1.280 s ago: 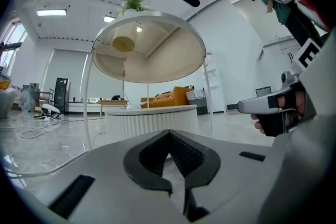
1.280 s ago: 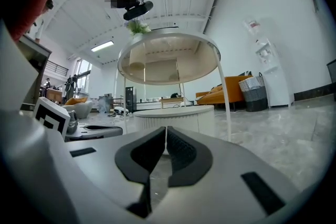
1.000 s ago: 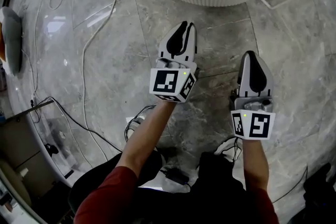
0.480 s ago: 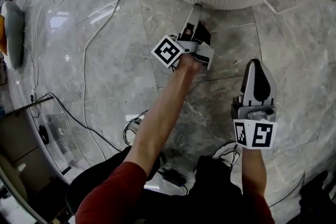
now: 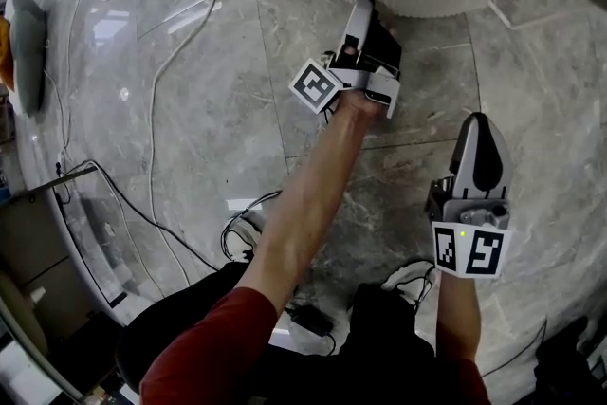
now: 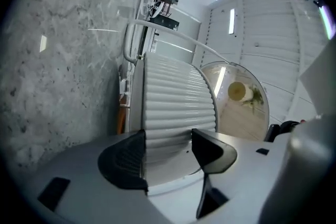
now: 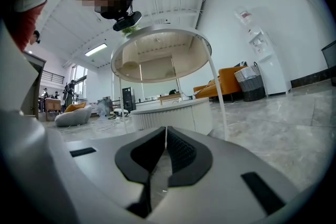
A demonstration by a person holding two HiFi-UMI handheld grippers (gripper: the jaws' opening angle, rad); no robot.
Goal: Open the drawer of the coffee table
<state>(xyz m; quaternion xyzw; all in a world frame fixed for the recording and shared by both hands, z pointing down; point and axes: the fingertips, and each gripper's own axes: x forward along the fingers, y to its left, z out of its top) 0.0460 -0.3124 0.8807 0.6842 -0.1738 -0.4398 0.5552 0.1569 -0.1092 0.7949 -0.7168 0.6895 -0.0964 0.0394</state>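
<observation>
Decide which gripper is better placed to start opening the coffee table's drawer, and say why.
Left. The left gripper is up at the coffee table's ribbed side, its jaws just opened and framing that surface without gripping it. The right gripper hangs back over the floor, shut and empty.

We're looking at a big open studio hall, dressed up like a living room. Polished grey marble floor [image 5: 190, 138] is spreading out under the right gripper [image 5: 477, 123], with loose cables [image 5: 156, 90] trailing across it. Straight ahead of that gripper a white ribbed coffee table [image 7: 173, 113] is sitting. Beyond it to the right, an orange sofa [image 7: 223, 85] and a bin [image 7: 248, 81] are standing by a bare white wall. Off to the gripper's left a grey beanbag [image 7: 73, 115] is lying, people [image 7: 68, 93] are showing far off, and strip lights [image 7: 96, 50] are glowing on a high ceiling.
</observation>
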